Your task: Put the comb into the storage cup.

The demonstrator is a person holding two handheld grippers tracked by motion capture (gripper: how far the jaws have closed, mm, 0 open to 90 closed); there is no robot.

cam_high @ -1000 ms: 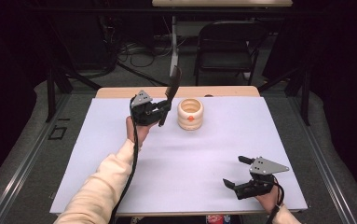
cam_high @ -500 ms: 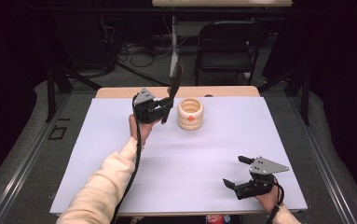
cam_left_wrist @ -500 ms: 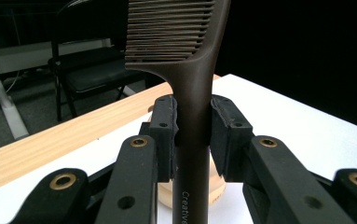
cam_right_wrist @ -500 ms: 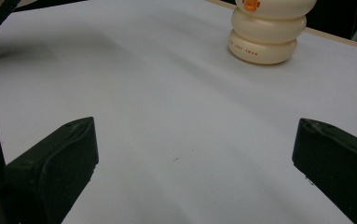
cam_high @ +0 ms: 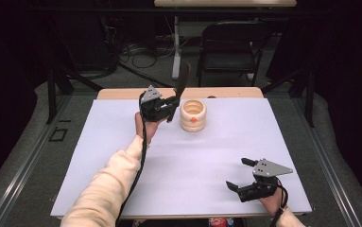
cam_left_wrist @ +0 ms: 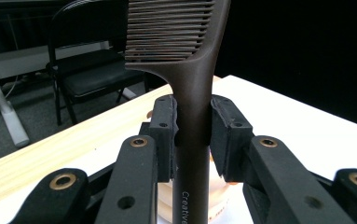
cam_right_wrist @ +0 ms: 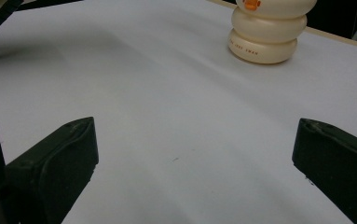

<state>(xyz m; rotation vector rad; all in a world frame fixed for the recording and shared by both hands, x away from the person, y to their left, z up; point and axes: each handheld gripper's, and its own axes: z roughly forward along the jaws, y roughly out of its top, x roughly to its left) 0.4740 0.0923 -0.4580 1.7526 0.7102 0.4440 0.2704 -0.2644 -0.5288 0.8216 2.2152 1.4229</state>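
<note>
A dark brown comb (cam_high: pixel 182 81) stands nearly upright in my left gripper (cam_high: pixel 170 108), teeth end up. In the left gripper view both pads press on the comb's handle (cam_left_wrist: pixel 192 121), so that gripper (cam_left_wrist: pixel 192 133) is shut on it. It hovers just left of a cream ribbed holder (cam_high: pixel 193 115) with an orange mark inside. The same holder (cam_right_wrist: pixel 265 32) stands far off in the right gripper view. My right gripper (cam_high: pixel 239 174) rests low near the table's front right, open, with nothing between its jaws (cam_right_wrist: pixel 192 154).
A white sheet covers the wooden table (cam_high: pixel 122 93). A black folding chair (cam_high: pixel 230 47) and a white table leg (cam_high: pixel 176 52) stand behind the table's far edge. A black cable (cam_high: pixel 141 156) trails along the person's left sleeve.
The left gripper with the comb has shifted slightly toward the holder. The right gripper has not moved.
</note>
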